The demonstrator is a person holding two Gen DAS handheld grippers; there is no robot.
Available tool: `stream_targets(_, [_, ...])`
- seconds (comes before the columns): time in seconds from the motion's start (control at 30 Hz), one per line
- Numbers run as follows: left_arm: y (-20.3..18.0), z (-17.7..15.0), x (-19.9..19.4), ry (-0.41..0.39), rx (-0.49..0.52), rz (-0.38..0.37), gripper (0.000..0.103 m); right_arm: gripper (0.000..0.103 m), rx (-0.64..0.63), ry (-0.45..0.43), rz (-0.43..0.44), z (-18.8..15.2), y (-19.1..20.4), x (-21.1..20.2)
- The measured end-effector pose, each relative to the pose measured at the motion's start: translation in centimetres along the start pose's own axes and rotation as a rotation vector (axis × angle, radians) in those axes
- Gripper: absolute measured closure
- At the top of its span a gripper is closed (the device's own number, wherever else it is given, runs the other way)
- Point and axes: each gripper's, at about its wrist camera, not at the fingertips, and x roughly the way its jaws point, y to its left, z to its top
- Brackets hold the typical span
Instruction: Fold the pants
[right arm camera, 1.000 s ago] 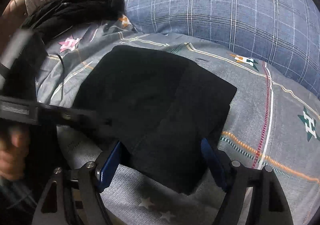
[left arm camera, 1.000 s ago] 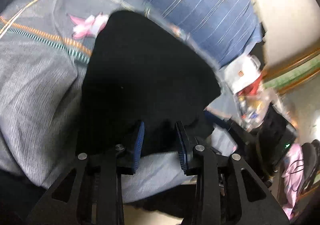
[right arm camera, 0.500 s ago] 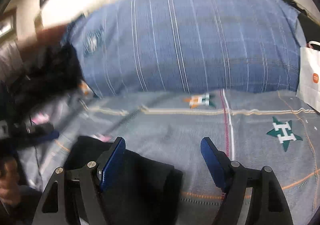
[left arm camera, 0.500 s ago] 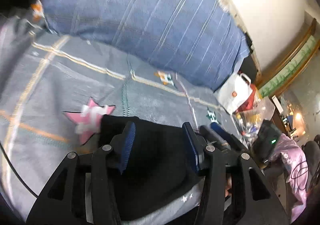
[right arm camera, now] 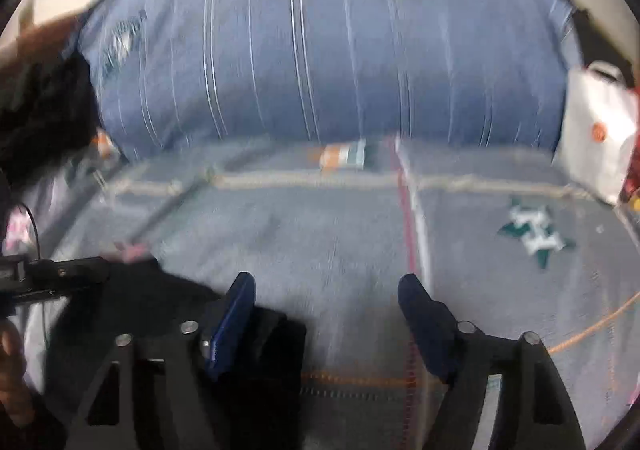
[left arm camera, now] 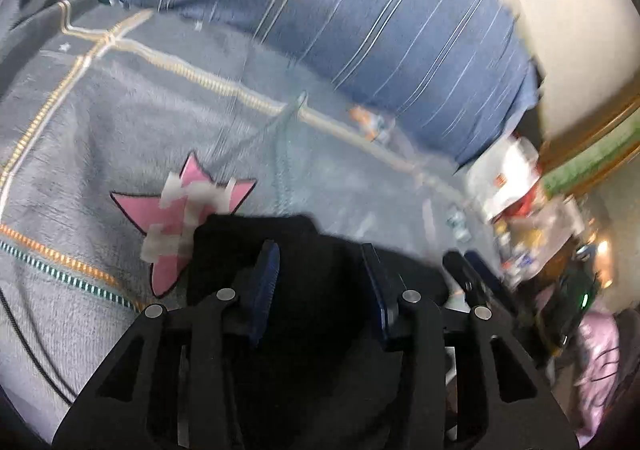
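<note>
Left wrist view. Left gripper [left arm camera: 318, 272], black frame with blue-padded fingers [left arm camera: 266, 278], lower centre of the frame: fingers spread apart, nothing pinched between them. Folded black fabric pants [left arm camera: 320, 250], lower centre, lying flat on the grey bedspread [left arm camera: 120, 121] with striped orange, teal and cream lines; the gripper sits over the pants, contact not discernible. Pink star patch with white letter [left arm camera: 180, 205], centre left, its lower right part covered by the pants' edge. Blue striped pillow [left arm camera: 320, 9], across the top of the frame. White bag with orange mark [left arm camera: 508, 173], right of centre, blurred, amid indistinct clutter. Second gripper's black-and-blue tip [left arm camera: 476, 278], lower right, just beside the pants' right edge.

Right wrist view. Right gripper [right arm camera: 326, 302], same make, lower centre: fingers spread wide, holding nothing; bare bedspread [right arm camera: 320, 234] between them. Pants [right arm camera: 168, 310], lower left of the frame, a thick folded stack under and behind the left-hand finger [right arm camera: 234, 320]. Left gripper [right arm camera: 60, 274], seen side-on at the left edge above the pants. Blue pillow [right arm camera: 340, 49], top half of the frame. Green star patch with white letter [right arm camera: 534, 234], right of centre. White bag [right arm camera: 596, 129], upper right edge. Dark crumpled clothing [right arm camera: 40, 109], upper left, blurred.
</note>
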Motion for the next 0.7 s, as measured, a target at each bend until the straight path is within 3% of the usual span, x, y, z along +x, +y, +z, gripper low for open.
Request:
stream_targets(0.1, [-1.8, -1.4, -3.9, -0.083, 0.053, -0.089, 0.063, 0.031, -0.008, -0.09, 0.061, -0.4, -0.2, -3.3])
stream_targets(0.17, [-2.7, -3.1, -5.5, -0.076, 0.063, -0.124, 0.062, 0.031, -0.068, -0.117, 0.103, -1.0, 0.5, -5.2])
stream_targets(0.23, [-2.9, -5.4, -6.3, -0.067, 0.071, -0.098, 0.062, 0.031, -0.14, -0.123, 0.183, -1.8, 1.6, -6.3])
stream_targets(0.33, [-1.6, -7.3, -3.8, 0.029, -0.003, -0.038, 0.063, 0.031, -0.26, -0.058, 0.238, -3.3, 3.4, -6.1])
stream_targets(0.4, [-0.4, -7.8, -1.7, 0.081, -0.05, -0.043, 0.063, 0.031, -0.357, 0.117, 0.163, -5.1, 4.3, -2.9])
stream_targets(0.43, [-0.7, -7.9, -1.9, 0.072, -0.046, -0.049, 0.063, 0.027, -0.354, 0.167, 0.147, -5.9, 3.9, -1.6])
stream_targets(0.5, [-1.3, -7.7, -1.6, 0.071, -0.011, -0.047, 0.063, 0.022, -0.328, 0.153, 0.133, -5.2, 3.7, -1.7])
stream_targets(0.6, [-1.2, -7.9, -1.7, 0.057, -0.018, -0.064, 0.063, 0.023, -0.27, 0.173, 0.164, -4.8, 3.3, -1.6])
stream_targets(0.7, [-0.9, -8.2, -1.9, 0.051, -0.031, -0.077, 0.062, 0.028, -0.202, 0.094, 0.219, -3.9, 2.0, -3.5])
